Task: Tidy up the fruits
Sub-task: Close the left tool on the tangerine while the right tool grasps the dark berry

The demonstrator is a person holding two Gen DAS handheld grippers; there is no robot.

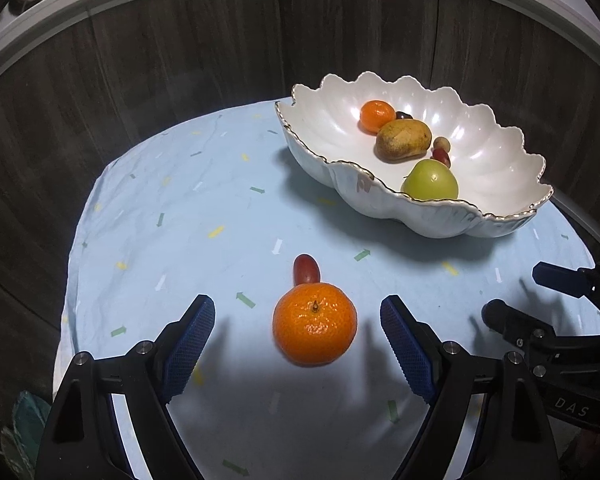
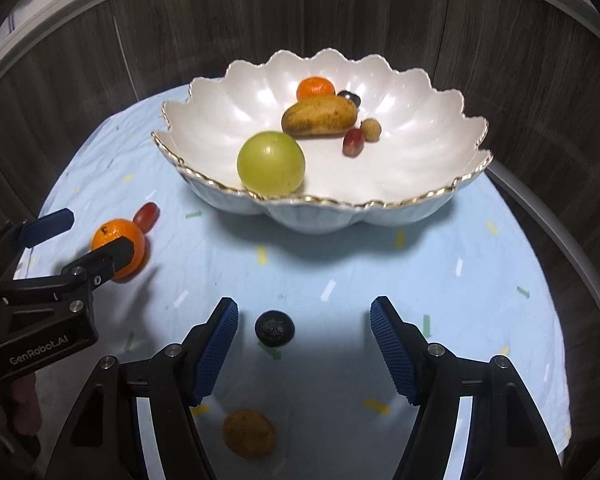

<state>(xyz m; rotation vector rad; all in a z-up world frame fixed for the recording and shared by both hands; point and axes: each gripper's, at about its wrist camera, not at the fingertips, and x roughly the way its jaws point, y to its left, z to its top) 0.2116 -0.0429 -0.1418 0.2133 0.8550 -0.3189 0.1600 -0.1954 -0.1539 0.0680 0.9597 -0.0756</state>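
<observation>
A tangerine (image 1: 314,324) lies on the light blue cloth with a red grape (image 1: 306,269) touching its far side. My left gripper (image 1: 298,312) is open around the tangerine, with gaps on both sides. In the right wrist view a dark round fruit (image 2: 274,328) sits between the fingers of my right gripper (image 2: 304,314), which is open and clear of it. A brownish fruit (image 2: 249,433) lies closer in, under that gripper. The white scalloped bowl (image 2: 204,92) holds a green apple (image 2: 271,163), a mango (image 2: 319,116), a tangerine (image 2: 315,87) and small grapes.
The table carries a light blue cloth (image 1: 172,216) with small arrow marks. Dark wood panelling (image 1: 140,60) curves closely behind the table and bowl. The left gripper (image 2: 82,236) shows at the left of the right wrist view, and the right gripper (image 1: 540,304) at the right of the left wrist view.
</observation>
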